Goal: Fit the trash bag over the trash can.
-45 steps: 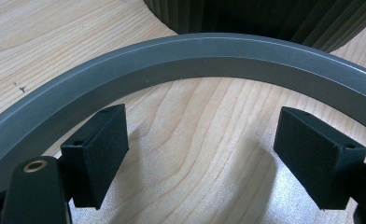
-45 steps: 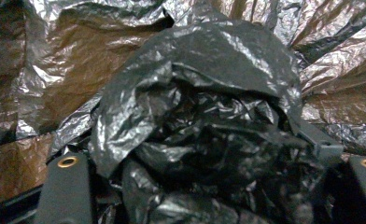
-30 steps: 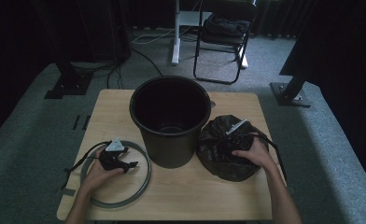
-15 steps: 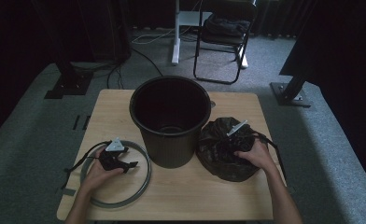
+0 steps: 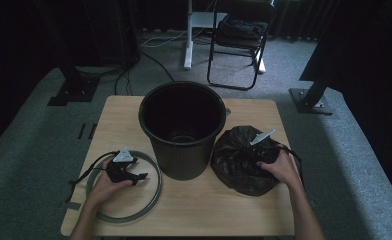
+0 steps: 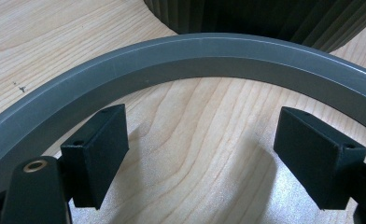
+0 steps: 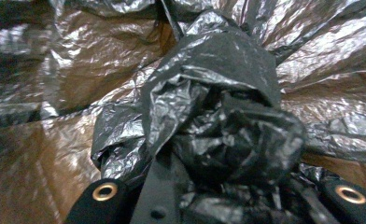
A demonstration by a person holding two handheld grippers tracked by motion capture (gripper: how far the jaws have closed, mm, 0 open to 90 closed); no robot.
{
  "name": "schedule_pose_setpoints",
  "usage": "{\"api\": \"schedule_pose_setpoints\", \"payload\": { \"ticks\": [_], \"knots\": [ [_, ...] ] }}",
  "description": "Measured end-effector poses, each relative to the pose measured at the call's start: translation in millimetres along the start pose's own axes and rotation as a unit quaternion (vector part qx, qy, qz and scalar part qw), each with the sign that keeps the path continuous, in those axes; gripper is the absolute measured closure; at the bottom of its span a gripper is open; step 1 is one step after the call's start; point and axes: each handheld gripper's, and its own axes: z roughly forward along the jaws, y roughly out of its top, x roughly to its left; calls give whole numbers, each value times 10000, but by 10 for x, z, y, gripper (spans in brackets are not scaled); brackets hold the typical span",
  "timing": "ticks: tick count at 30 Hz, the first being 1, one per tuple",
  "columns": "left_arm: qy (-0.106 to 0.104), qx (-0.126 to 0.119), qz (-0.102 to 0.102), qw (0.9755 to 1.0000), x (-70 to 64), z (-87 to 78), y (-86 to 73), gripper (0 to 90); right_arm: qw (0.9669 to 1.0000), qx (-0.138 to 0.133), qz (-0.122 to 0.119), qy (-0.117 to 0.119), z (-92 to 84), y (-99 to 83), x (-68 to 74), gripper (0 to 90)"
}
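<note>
While the left claw stands apart over the grey ring, the right claw has just clamped the unlabelled black bag.

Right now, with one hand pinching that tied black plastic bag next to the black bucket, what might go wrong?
1. The right gripper, whose jaws have just been closing, pinches only the bunched knot of the crinkled black plastic bag; thin film might tear or slip when lifted.
2. The bag sits close against the ribbed black plastic bucket, so a swinging lift could knock it.
3. The left gripper stands open inside the flat grey ring, which might get dragged along.
</note>
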Motion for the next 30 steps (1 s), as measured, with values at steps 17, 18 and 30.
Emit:
{"api": "schedule_pose_setpoints", "payload": {
  "ticks": [17, 18, 30],
  "knots": [
    [1, 0, 1, 10000, 0, 0, 0, 182, 9976, -685, 79, -12, -379, -51, -46, 847],
    [0, 1, 1, 10000, 0, 0, 0, 182, 9974, -718, 79, -13, -401, -54, -49, 847],
    [-4, 1, -5, 10000, 1, -1, 0, 182, 9942, -1068, 14, -100, -663, -77, -53, 847]
  ]
}}
